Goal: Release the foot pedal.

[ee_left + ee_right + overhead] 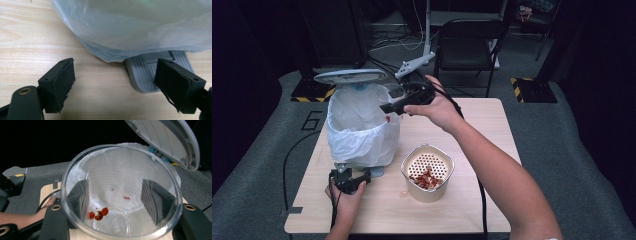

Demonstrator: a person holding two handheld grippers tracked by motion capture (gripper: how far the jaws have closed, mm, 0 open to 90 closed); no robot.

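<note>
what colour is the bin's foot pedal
Grey, with ribbed grooves; the foot pedal shows best in the left gripper view.

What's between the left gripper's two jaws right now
Nothing is gripped: bare wooden table shows between the left gripper jaws in its own view; the grey pedal lies just beyond.

High view looks down from above; both gripper views sit close — sharing the bin [362, 125] (bagged).

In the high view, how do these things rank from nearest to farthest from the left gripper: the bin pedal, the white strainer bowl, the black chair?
From the left gripper:
1. Bin pedal: just beside the gripper, at the bin's foot.
2. White strainer bowl: farther right on the table.
3. Black chair: on the floor behind the table.
</note>
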